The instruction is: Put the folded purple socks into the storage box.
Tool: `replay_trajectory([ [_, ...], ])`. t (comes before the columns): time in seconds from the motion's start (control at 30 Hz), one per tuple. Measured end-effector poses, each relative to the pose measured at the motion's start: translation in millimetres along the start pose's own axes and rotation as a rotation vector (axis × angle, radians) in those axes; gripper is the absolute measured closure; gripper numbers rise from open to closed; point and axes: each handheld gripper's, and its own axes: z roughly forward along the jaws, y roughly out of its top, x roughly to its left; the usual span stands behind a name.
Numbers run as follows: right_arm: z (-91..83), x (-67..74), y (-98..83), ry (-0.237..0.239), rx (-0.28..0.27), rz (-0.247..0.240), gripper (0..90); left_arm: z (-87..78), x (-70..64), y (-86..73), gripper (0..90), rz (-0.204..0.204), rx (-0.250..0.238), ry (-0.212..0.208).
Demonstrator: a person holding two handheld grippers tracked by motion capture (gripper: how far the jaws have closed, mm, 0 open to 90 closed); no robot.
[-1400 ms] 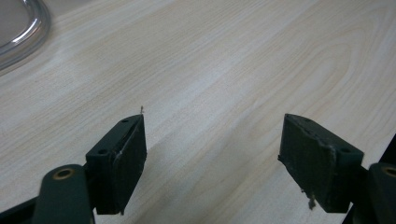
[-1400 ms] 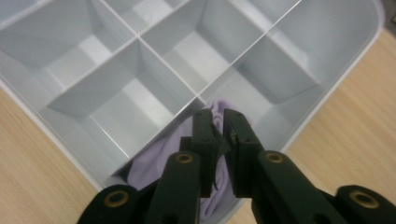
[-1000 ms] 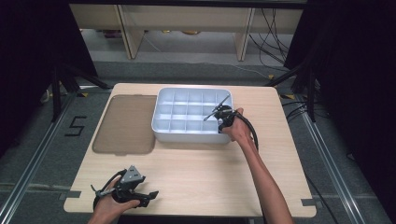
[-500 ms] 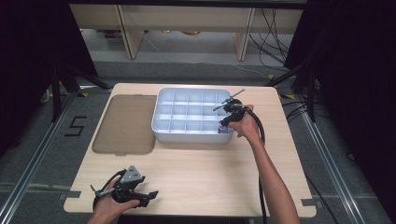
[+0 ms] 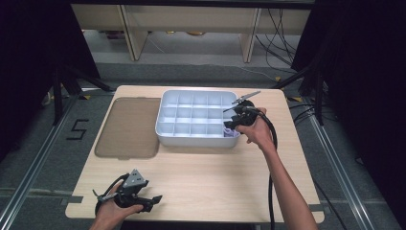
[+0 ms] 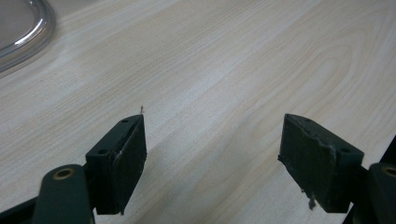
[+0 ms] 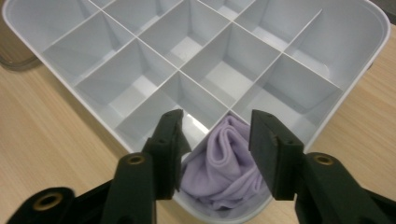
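Note:
A white compartment tray [image 5: 191, 140] stands at the middle back of the wooden table. A crumpled lavender cloth [image 7: 224, 163] lies in its front right corner compartment [image 5: 231, 134]. My right gripper [image 5: 230, 125] hovers just above that corner and points down into it. Its jaws have just been opening, and in the right gripper view the right gripper [image 7: 218, 119] stands open with the cloth below the pads, untouched. My left gripper [image 5: 152, 201] rests near the table's front left edge. In its own view the left gripper [image 6: 212, 123] is wide open over bare wood.
A brownish translucent lid [image 5: 128, 127] lies flat to the left of the tray, and its clear rim [image 6: 28, 37] shows in the left gripper view. The tray's other compartments [image 7: 140, 88] hold nothing. A black cable [image 5: 271, 191] trails from the right hand off the front edge.
The right gripper has lifted a little above the tray's front right corner and its jaws have parted, with the lavender cloth left in the compartment. The left gripper has not moved.

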Motion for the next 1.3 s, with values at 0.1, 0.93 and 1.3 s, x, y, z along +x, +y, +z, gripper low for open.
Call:
replay_trajectory([
  [0.1, -3.7, 5.5, -4.1, 0.020, -0.022, 0.011, 48.1, -0.3, 0.0, 0.0, 22.3, -0.004, -0.003, 0.001],
  [0.93, -23.4, 45.3, -32.6, 0.093, -0.139, 0.012, 33.9, -1.2, 2.1, 0.6, 22.2, 0.006, -0.004, -0.005],
  [1.3, -26.4, 56.9, -45.6, 0.132, -0.140, 0.007, 33.3, -1.0, 2.2, 0.4, 22.2, -0.011, -0.014, 0.001],
])
